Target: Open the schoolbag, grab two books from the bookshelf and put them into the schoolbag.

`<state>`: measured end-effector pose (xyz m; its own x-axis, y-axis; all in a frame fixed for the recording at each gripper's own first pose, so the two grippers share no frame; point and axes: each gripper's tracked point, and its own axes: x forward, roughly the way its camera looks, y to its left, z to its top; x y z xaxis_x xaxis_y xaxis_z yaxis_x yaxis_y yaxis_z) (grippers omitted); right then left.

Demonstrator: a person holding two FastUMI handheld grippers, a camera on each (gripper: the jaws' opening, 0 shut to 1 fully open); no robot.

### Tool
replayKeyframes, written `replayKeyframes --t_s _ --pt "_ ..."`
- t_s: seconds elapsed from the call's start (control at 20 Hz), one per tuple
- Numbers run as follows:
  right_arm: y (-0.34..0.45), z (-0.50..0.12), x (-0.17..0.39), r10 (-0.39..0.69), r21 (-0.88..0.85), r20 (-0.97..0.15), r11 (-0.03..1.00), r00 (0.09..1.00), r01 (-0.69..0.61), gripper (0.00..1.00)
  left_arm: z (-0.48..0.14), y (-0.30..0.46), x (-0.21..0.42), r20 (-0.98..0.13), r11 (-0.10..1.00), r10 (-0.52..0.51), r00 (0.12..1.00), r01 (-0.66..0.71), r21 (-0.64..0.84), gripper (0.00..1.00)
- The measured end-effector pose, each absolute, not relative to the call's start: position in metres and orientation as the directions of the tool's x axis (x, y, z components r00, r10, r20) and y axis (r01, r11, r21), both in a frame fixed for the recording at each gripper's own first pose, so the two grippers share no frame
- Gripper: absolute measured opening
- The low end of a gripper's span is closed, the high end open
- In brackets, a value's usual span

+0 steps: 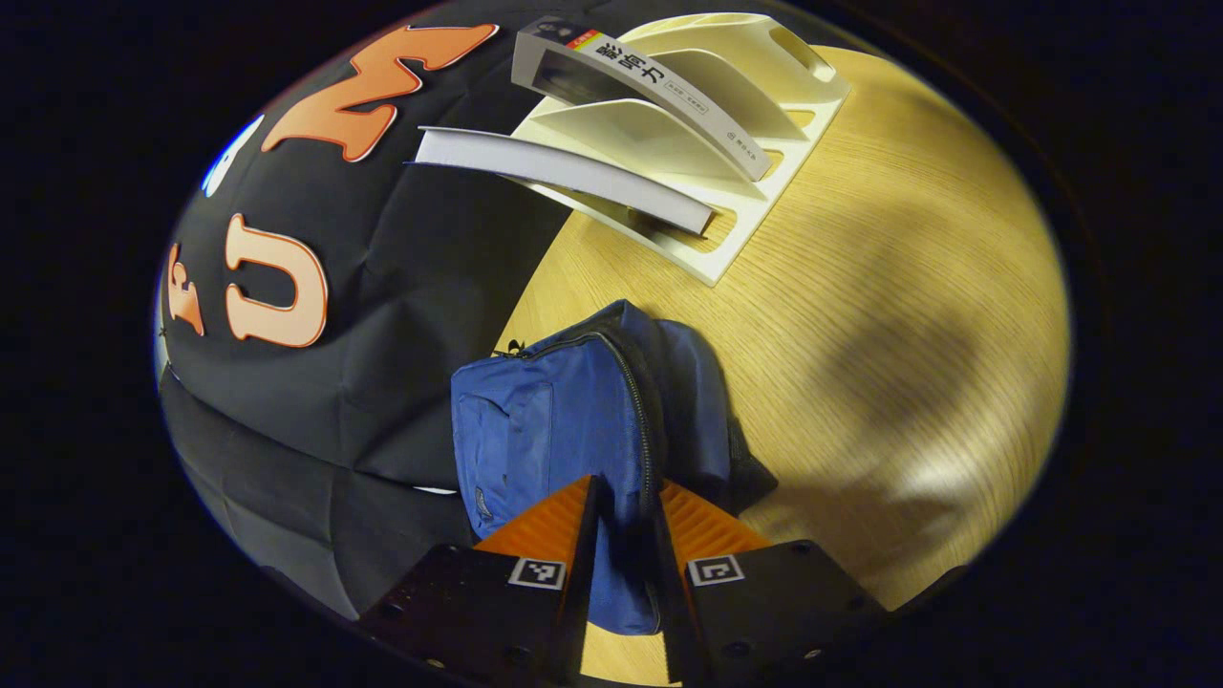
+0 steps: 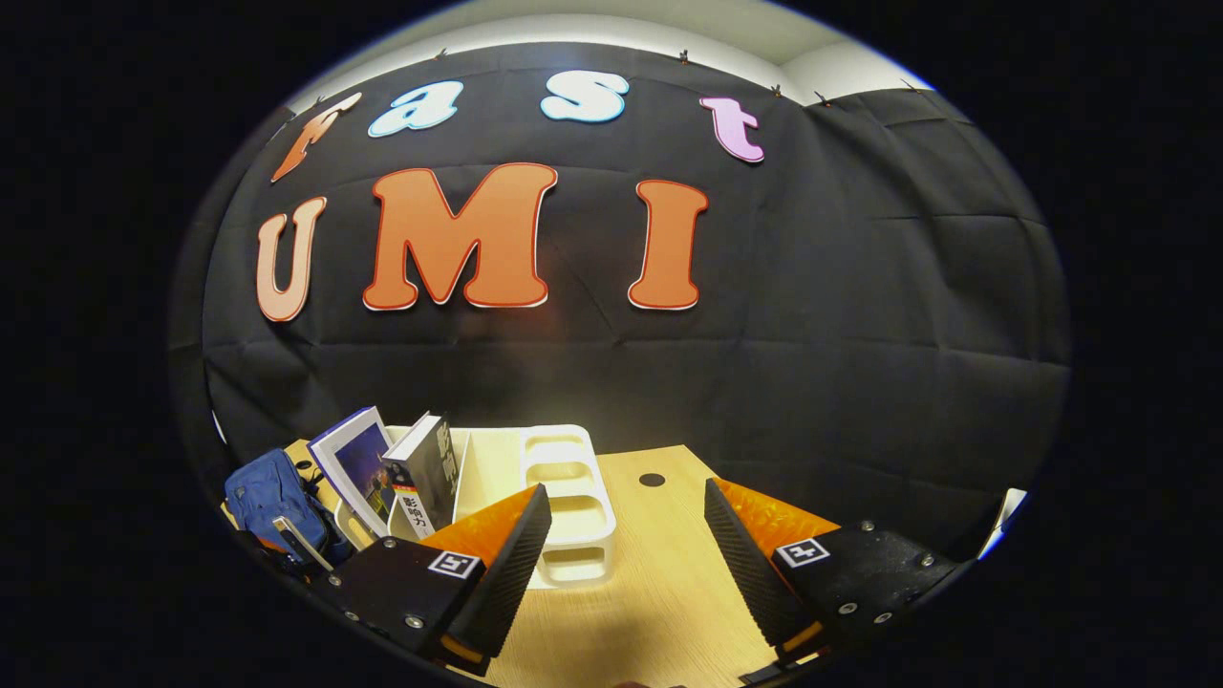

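The wood-grain worktop (image 1: 889,315) spreads across the 3 o'clock half of the left gripper view, lit unevenly with a soft shadow near its middle. In the right gripper view it runs from the centre down to 6 o'clock, with a small dark round spot (image 2: 652,480) near its far edge.

The cream bookshelf (image 1: 755,105) sits at 12 o'clock in the left gripper view, its slanted dividers fanning toward 11 o'clock. In the right gripper view it stands at about 7 o'clock, its slotted end facing the camera.

The blue schoolbag (image 1: 573,411) lies on the worktop near 6 o'clock in the left gripper view, just below the bookshelf; its zipper (image 1: 638,401) curves along the upper edge, and I cannot tell how far it is undone. In the right gripper view the schoolbag sits at 8 o'clock, just beside the bookshelf.

Two books lean in the bookshelf. The white-paged book (image 1: 564,177) rests in the slot nearest the schoolbag, fore-edge showing; the dark book (image 1: 640,91) with a pale spine sits one slot farther, toward 12 o'clock. In the right gripper view both tilt toward 10 o'clock.

The left claw (image 1: 626,535) is at 6 o'clock, clenched on the schoolbag's fabric beside the zipper, with both fingers pressed against it.

The right claw (image 2: 626,549) hangs released above the worktop at 6 o'clock, jaws spread wide and holding nothing; its finger at 7 o'clock overlaps the bookshelf's near corner.
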<state>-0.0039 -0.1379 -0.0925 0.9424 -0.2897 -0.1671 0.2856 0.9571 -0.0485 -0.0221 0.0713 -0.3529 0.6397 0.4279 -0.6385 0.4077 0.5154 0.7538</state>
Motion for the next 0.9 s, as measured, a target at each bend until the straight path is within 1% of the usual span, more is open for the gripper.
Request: replayKeyframes --t_s 0.05,0.15,0.3,0.55,0.7,0.9 --pt "-0.138 -0.093 -0.003 -0.289 -0.050 -0.167 0.957 0.943 0.284 0.97 -0.352 0.073 -0.020 -0.635 0.518 0.427 0.643 0.402 0.755 0.21" --pt "-0.137 -0.092 -0.002 -0.288 -0.054 -0.166 0.958 0.943 0.282 0.96 -0.346 0.075 -0.018 -0.636 0.542 0.429 0.641 0.380 0.749 0.13" --pt "-0.133 -0.091 -0.001 -0.283 -0.054 -0.166 0.959 0.945 0.278 0.97 -0.337 0.079 -0.018 -0.659 0.597 0.424 0.622 0.356 0.719 0.06" --pt "-0.120 -0.086 0.004 -0.259 -0.063 -0.155 0.966 0.953 0.252 0.96 -0.315 0.084 -0.008 -0.690 0.673 0.385 0.613 0.325 0.664 0.02" --pt "-0.106 -0.082 0.008 -0.231 -0.066 -0.151 0.972 0.961 0.224 0.96 -0.296 0.089 -0.005 -0.717 0.733 0.345 0.606 0.303 0.609 0.02" --pt "-0.072 -0.075 0.022 -0.159 -0.059 -0.154 0.987 0.975 0.151 0.96 -0.269 0.101 0.003 -0.755 0.818 0.269 0.598 0.272 0.507 0.00"
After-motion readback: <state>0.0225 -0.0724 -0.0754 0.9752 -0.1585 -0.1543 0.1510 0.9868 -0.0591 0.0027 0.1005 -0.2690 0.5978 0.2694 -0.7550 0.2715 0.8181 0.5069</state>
